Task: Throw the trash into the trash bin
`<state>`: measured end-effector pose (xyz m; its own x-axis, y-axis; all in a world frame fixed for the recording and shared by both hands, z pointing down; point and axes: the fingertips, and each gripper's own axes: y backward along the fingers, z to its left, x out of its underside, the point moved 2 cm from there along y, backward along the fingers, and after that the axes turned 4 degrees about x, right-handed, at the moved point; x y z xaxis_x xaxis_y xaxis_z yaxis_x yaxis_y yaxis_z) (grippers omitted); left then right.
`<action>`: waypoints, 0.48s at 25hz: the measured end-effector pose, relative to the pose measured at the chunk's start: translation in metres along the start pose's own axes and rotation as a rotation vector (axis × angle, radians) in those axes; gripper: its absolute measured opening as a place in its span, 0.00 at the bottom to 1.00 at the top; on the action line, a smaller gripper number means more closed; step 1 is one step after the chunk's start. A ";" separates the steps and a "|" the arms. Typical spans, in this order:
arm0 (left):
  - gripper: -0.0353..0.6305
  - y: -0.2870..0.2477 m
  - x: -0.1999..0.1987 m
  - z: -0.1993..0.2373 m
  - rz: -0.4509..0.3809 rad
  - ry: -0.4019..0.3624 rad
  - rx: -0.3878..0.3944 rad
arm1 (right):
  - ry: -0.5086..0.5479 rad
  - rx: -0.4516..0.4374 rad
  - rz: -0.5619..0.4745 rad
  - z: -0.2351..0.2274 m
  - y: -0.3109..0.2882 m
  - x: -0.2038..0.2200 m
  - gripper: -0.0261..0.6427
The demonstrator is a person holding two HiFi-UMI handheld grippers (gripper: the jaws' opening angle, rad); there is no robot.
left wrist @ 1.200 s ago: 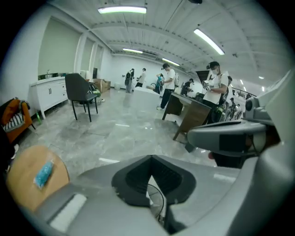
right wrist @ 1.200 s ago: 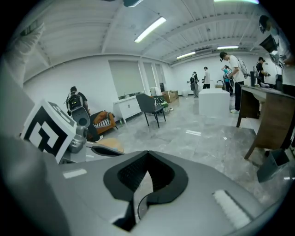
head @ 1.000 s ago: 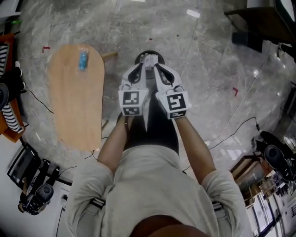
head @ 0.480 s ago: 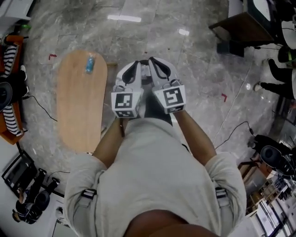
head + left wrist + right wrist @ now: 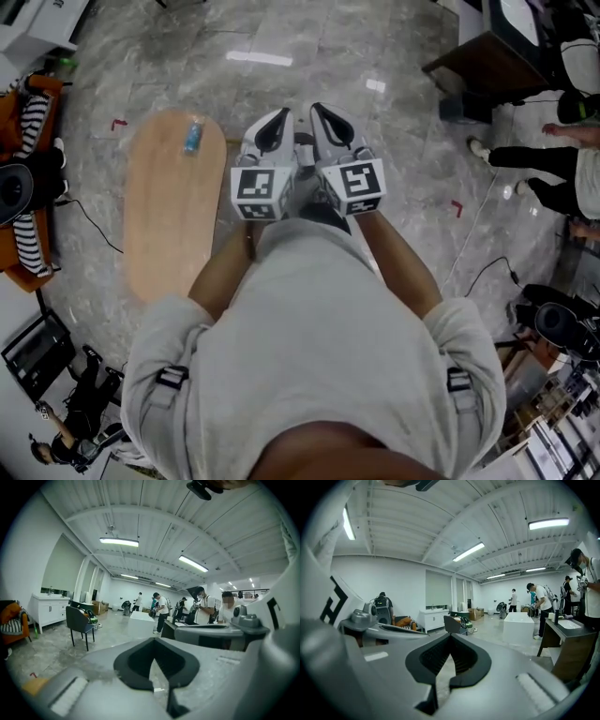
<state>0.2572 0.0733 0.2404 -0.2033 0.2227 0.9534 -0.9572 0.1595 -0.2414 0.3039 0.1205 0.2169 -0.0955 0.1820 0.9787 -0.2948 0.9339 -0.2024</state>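
A small blue piece of trash (image 5: 192, 137) lies near the far end of an oval wooden table (image 5: 173, 225), to the left of both grippers. I hold the left gripper (image 5: 275, 120) and right gripper (image 5: 323, 114) side by side in front of my chest, pointing forward over the marble floor. Each has its jaws together with nothing between them. The left gripper view (image 5: 153, 641) and right gripper view (image 5: 451, 637) look out across the room, not at the table. No trash bin shows in any view now.
Standing people (image 5: 553, 178) and a dark desk (image 5: 478, 66) are at the right. An orange seat (image 5: 23, 187) sits at the left, with cables on the floor and camera gear at bottom left. A grey chair (image 5: 79, 623) and a white block (image 5: 140, 623) stand further off.
Both grippers have risen together towards my head and now point more level. A dark round object on the floor beneath them a second ago is now hidden.
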 end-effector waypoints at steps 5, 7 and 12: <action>0.08 -0.007 -0.007 -0.003 0.000 -0.017 -0.004 | -0.002 -0.020 -0.013 0.000 0.000 -0.006 0.05; 0.08 -0.009 -0.009 -0.004 -0.004 -0.007 -0.011 | -0.002 -0.030 -0.012 0.000 0.001 -0.006 0.05; 0.08 -0.001 -0.005 -0.004 0.001 0.017 -0.037 | -0.016 -0.058 -0.005 0.003 0.006 0.000 0.05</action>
<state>0.2598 0.0762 0.2347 -0.2001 0.2391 0.9502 -0.9487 0.1951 -0.2488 0.2999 0.1249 0.2154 -0.1094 0.1724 0.9789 -0.2397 0.9512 -0.1943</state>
